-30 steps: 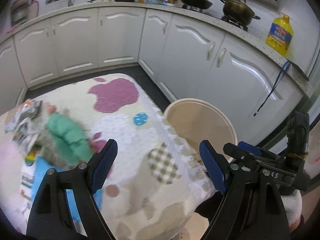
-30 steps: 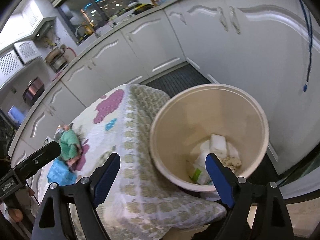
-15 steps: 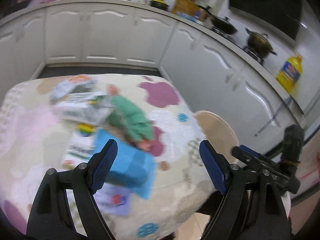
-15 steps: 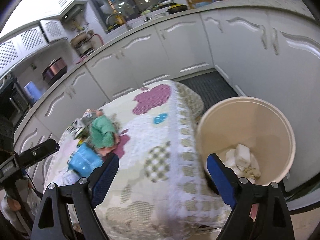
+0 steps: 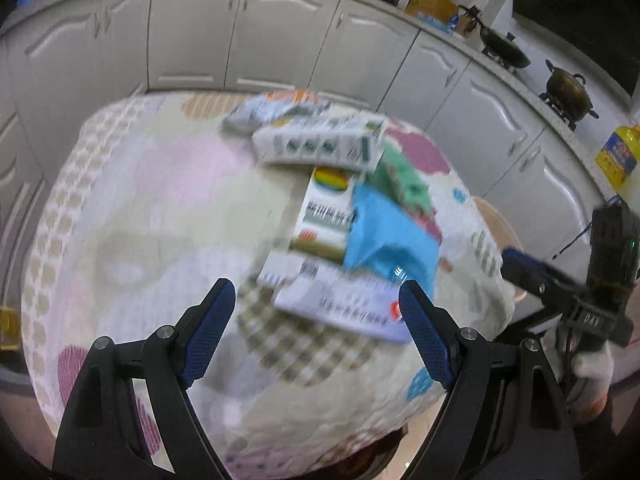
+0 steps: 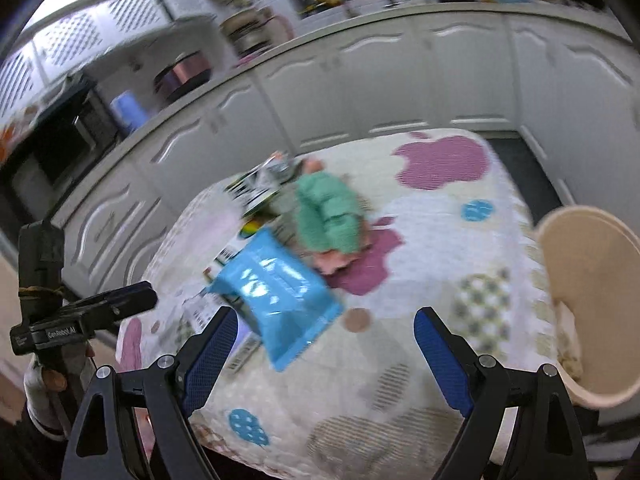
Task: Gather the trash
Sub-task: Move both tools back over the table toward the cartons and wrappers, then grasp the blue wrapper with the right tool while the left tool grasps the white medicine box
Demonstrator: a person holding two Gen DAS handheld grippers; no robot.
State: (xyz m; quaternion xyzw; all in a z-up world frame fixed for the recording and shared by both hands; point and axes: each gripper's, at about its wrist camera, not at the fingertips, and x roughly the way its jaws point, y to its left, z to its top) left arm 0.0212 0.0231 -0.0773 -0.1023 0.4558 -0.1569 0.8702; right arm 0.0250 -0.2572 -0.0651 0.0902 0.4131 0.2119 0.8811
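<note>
A pile of trash lies on the patterned tablecloth (image 5: 132,216): a crumpled blue bag (image 5: 388,236), a green wrapper (image 5: 404,184), a long white box (image 5: 320,144), a printed carton (image 5: 324,216) and a flat white packet (image 5: 340,312). My left gripper (image 5: 316,304) is open and empty, just short of the flat packet. My right gripper (image 6: 326,320) is also open and empty, with the blue bag (image 6: 276,292) right ahead of its left finger. The green wrapper (image 6: 328,216) lies further back. The beige trash bin (image 6: 592,280) stands at the table's right end.
White kitchen cabinets (image 5: 280,40) run around the table on the far sides. On the counter are pots (image 5: 568,88) and a yellow oil bottle (image 5: 616,156). A gloved hand (image 6: 40,384) holds the left gripper at the table's left edge. A dark floor mat (image 6: 524,168) lies behind the table.
Both views have swung from the bin toward the trash pile, which now lies straight ahead of both grippers. The bin has slid to the right edge. Both grippers stayed open.
</note>
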